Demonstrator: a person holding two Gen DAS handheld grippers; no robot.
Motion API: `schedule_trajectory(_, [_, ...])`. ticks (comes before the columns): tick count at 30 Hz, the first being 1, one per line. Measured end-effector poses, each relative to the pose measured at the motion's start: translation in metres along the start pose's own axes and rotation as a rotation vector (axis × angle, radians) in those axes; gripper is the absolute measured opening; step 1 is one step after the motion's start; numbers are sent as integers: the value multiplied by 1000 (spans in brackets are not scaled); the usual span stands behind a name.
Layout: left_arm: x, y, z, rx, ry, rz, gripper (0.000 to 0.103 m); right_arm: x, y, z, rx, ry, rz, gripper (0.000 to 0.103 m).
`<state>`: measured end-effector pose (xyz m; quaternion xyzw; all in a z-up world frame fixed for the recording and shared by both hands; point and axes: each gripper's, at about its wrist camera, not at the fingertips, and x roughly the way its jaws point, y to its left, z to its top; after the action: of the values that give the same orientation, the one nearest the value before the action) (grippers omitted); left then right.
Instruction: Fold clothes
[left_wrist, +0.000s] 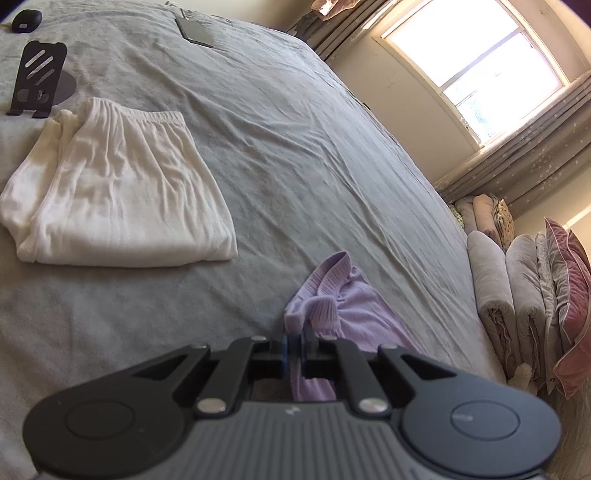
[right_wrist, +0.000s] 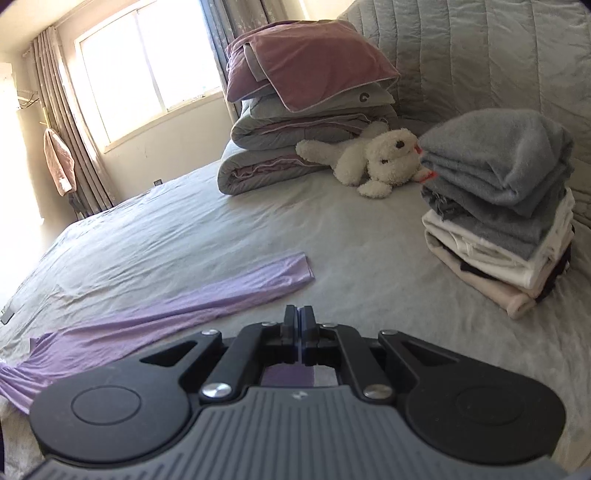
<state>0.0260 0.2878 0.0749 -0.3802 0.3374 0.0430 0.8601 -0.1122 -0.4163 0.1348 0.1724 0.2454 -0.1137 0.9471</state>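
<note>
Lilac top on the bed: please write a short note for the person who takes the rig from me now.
Left claw: shut on the lilac top near its collar.
Right claw: shut, lilac cloth showing between its fingers.
One sleeve lies stretched out flat on the bed.
Done: white garment folded; a stack of folded clothes by the plush toy.
Left: fold the lilac top.

**Two handheld grippers, both closed**

The left gripper (left_wrist: 294, 345) points forward and slightly down, its two fingers pressed together on a fold of lilac cloth (left_wrist: 354, 310). The right gripper (right_wrist: 299, 325) is held low and level, its jaws fully together; lilac fabric shows just behind the fingertips, though whether it is pinched is unclear.
</note>
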Motion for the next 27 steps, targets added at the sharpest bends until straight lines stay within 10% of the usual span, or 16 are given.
schedule_trajectory(10, [-22,-12,11,-30,-57,-126,6,-2,41,107,-16,-202,103,3])
schedule_trajectory(15, [-37,-2,-6,21,-20,-84,6,-34,29,67,-63,-180,115,3])
schedule_trajectory(21, [-21,27,-40,88,118,109,6,-2,-19,-27,-70,127,57,3])
schedule_trajectory(27, [-20,27,-50,162,117,168,6,0,-38,-61,-32,197,56,3])
